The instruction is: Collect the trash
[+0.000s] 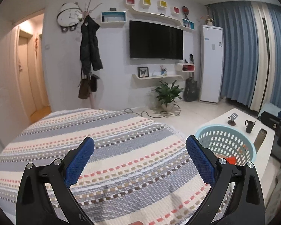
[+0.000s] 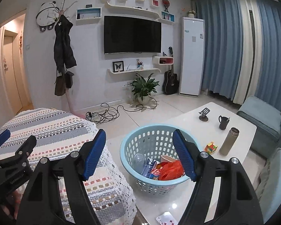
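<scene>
A light blue perforated basket [image 2: 138,140] stands on the white coffee table [image 2: 196,116]. It holds trash: an orange plastic bag [image 2: 170,170], a blue wrapper [image 2: 149,166], a clear bottle [image 2: 137,160] and a cup. My right gripper [image 2: 139,153] is open and empty, above the basket's near side. My left gripper [image 1: 140,159] is open and empty over the striped knitted cover [image 1: 103,140]. The basket [image 1: 224,140] shows at the right in the left wrist view. The left gripper [image 2: 1,140] shows at the left edge of the right wrist view.
On the table stand a black mug [image 2: 223,122], a thermos bottle [image 2: 229,141], a puzzle cube [image 2: 211,147], a phone stand [image 2: 204,114] and a card [image 2: 166,219] at the near edge. Cables and a power strip [image 2: 103,113] lie on the floor. A blue sofa [image 2: 262,120] is at the right.
</scene>
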Demonstrator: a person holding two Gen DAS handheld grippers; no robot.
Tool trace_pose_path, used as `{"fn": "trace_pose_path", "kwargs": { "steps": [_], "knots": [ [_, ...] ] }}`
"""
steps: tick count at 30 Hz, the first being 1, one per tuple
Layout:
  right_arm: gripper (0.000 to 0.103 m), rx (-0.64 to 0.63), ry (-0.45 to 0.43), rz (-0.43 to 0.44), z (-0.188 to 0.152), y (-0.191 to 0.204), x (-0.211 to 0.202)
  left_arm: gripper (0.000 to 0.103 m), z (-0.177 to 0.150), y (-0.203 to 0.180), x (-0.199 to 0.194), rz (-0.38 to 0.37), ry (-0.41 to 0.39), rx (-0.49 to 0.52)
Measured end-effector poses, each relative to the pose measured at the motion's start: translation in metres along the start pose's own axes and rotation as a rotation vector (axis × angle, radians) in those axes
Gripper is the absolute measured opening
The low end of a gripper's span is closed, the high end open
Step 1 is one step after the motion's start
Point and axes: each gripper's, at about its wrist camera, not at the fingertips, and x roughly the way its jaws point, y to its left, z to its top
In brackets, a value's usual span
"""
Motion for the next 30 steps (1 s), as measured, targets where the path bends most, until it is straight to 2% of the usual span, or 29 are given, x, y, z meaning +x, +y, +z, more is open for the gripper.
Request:
{"fn": "trace_pose_path", "kwargs": {
  "steps": [20, 30],
  "knots": [
    [0.070, 0.004, 0.048, 0.015, -0.013, 0.003, 0.015, 0.095, -0.008, -0.001, 0.005, -0.030, 0.041, -0.003],
    [0.072, 0.004, 0.042, 0.014, -0.014, 0.001, 0.013, 0.095, -0.008, 0.002, 0.006, -0.035, 0.053, -0.022]
  ]
}}
